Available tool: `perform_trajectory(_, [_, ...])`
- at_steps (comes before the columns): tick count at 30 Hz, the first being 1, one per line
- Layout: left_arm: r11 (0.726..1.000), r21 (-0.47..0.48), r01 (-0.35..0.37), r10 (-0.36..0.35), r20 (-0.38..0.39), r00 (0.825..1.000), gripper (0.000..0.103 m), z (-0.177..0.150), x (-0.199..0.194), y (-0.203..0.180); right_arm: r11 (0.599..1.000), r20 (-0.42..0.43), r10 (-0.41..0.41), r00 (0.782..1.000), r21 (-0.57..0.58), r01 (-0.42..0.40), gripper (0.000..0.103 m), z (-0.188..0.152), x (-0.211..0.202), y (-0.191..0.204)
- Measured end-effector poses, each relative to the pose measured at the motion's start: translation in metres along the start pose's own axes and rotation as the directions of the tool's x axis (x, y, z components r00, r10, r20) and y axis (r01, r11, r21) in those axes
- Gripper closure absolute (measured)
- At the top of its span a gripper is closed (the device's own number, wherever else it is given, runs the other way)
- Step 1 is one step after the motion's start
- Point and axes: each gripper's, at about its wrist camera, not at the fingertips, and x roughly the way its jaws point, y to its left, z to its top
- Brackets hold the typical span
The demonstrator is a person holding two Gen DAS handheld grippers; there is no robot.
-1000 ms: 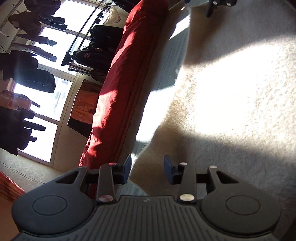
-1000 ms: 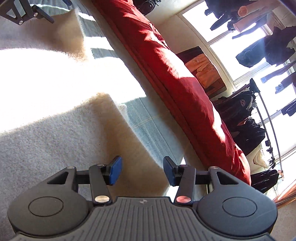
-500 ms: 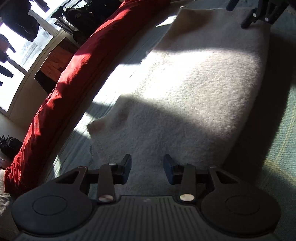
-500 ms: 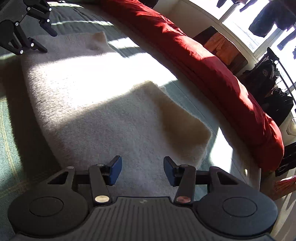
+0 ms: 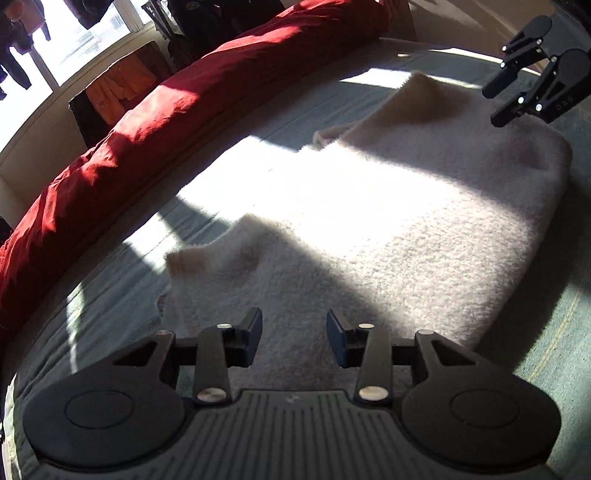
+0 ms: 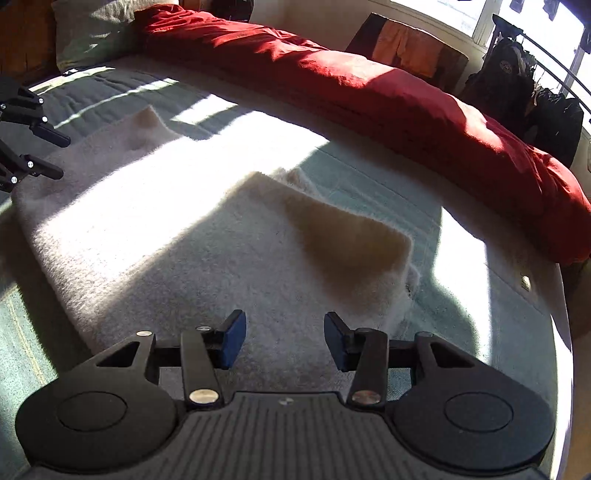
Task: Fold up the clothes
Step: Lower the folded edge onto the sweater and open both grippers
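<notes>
Left gripper (image 5: 294, 341) fingers (image 5: 251, 341) spread apart, holding nothing, hovering over the near end of the fleece (image 5: 388, 236). Right gripper (image 6: 284, 339) fingers (image 6: 232, 339) also apart and empty, over the opposite end of the same fleece (image 6: 177, 236). In the left view the right gripper (image 5: 517, 92) shows at 1 o'clock, above the far edge. In the right view the left gripper (image 6: 44, 155) sits at 10 o'clock. Fleece is white, fuzzy, folded flat on the bed (image 5: 122, 295), partly in sun, partly shadowed. One corner lifts at 11 o'clock in left view. Red duvet (image 5: 166, 122) bunched along the bed's far side, 10 to 12 o'clock. Dark clothes (image 6: 517, 92) hang by the window (image 5: 85, 33) beyond.
</notes>
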Motion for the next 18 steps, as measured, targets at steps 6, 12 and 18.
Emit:
perform_trajectory(6, [0.978, -0.205, 0.048, -0.042, 0.034, 0.999, 0.062, 0.035, 0.053, 0.036, 0.979, 0.014, 0.000, 1.000, 0.204, -0.003, 0.070, 0.033, 0.053, -0.050])
perform_trajectory(12, [0.926, -0.376, 0.040, -0.042, 0.005, 0.999, 0.047, 0.011, 0.098, 0.073, 0.954, -0.009, 0.009, 1.000, 0.301, -0.006, 0.072, 0.022, 0.095, -0.073])
perform_trajectory(18, [0.857, -0.512, 0.057, -0.041, 0.042, 0.998, 0.048, -0.014, 0.101, 0.103, 0.942, 0.000, 0.019, 1.000, 0.334, -0.018, 0.071, 0.015, 0.109, -0.080])
